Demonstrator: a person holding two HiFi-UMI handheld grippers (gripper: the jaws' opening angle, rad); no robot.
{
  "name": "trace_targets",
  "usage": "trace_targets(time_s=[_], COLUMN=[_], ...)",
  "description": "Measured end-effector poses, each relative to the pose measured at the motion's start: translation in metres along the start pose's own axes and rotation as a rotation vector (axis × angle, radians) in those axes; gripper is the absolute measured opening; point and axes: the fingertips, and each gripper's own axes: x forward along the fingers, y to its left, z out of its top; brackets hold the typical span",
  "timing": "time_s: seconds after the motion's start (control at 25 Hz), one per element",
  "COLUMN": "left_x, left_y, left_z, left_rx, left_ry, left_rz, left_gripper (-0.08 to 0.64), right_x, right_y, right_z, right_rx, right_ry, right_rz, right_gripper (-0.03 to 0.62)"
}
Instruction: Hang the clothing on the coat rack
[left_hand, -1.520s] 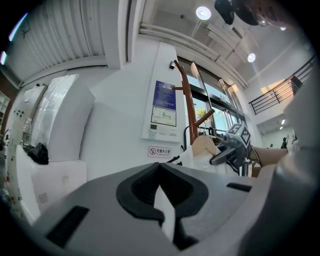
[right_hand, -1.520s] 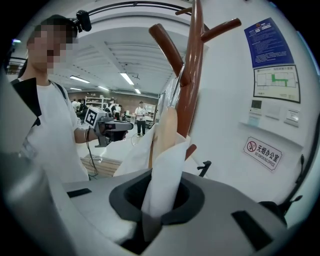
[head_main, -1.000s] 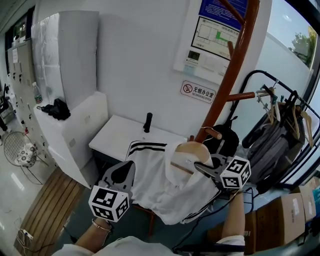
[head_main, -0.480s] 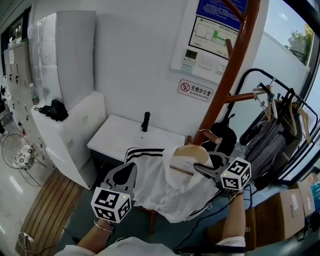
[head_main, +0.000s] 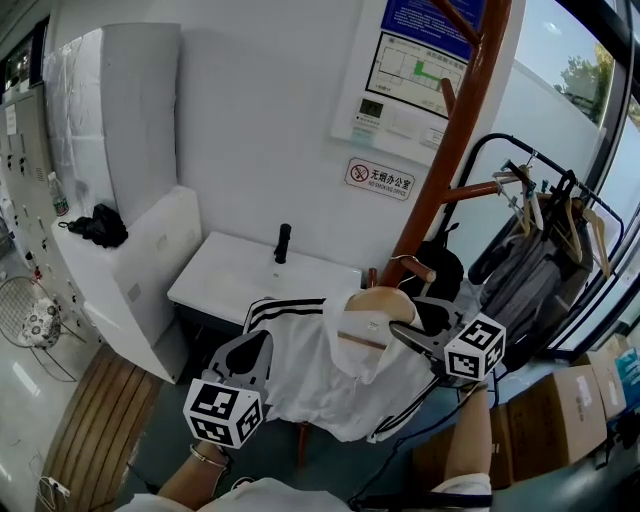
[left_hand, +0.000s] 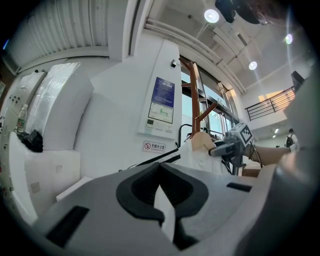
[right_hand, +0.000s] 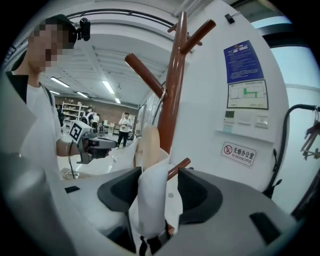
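A white shirt (head_main: 310, 375) with black stripes hangs on a wooden hanger (head_main: 380, 303) beside the brown coat rack pole (head_main: 455, 130), close to a low peg (head_main: 418, 267). My left gripper (head_main: 250, 352) is shut on the shirt's edge; white fabric (left_hand: 165, 212) is pinched between its jaws (left_hand: 161, 192). My right gripper (head_main: 398, 334) is at the collar. Its jaws (right_hand: 157, 192) are opening, with the white collar (right_hand: 151, 197) standing between them and a gap on one side. The rack (right_hand: 172, 90) rises straight ahead in the right gripper view.
A white low cabinet (head_main: 225, 280) with a black object (head_main: 281, 243) stands behind the shirt. A black clothes rail with hangers and dark garments (head_main: 540, 245) is at the right, with cardboard boxes (head_main: 545, 440) below. A wooden floor mat (head_main: 95, 425) lies at the left.
Shirt, hanger and both grippers stay in nearly the same place. The view has drifted a little, so the wall and cabinet sit slightly further left.
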Motion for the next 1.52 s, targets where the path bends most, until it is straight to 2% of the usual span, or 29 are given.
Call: trace_targets(time_s=[0.36, 0.72, 0.92, 1.16, 1.52], left_x=[-0.001, -0.004, -0.001, 0.007, 0.016], left_y=[-0.012, -0.02, -0.027, -0.043, -0.057], left_z=[-0.004, -0.004, -0.008, -0.014, -0.024], left_rx=[-0.006, -0.002, -0.002, -0.003, 0.026], left_ry=[0.011, 0.018, 0.028, 0.044, 0.079], left_rz=[-0.079, -0.159, -0.22, -0.303, -0.412], left_gripper=[0.004, 0.005, 0.004, 0.005, 0.004], right_x=[-0.029, -0.047, -0.054, -0.066, -0.056], right_y=[0.0, 0.014, 0.021, 0.03, 0.053], right_z=[0.02, 0.022, 0.015, -0.004, -0.047], right_rx=[0.015, 0.041, 0.067, 0.159, 0.319], right_ry=[-0.064, -0.061, -0.067, -0.096, -0.111], right_rz=[-0.16, -0.284, -0.398, -0.532, -0.703], right_gripper=[0.245, 0.245, 0.244, 0.222, 0.181])
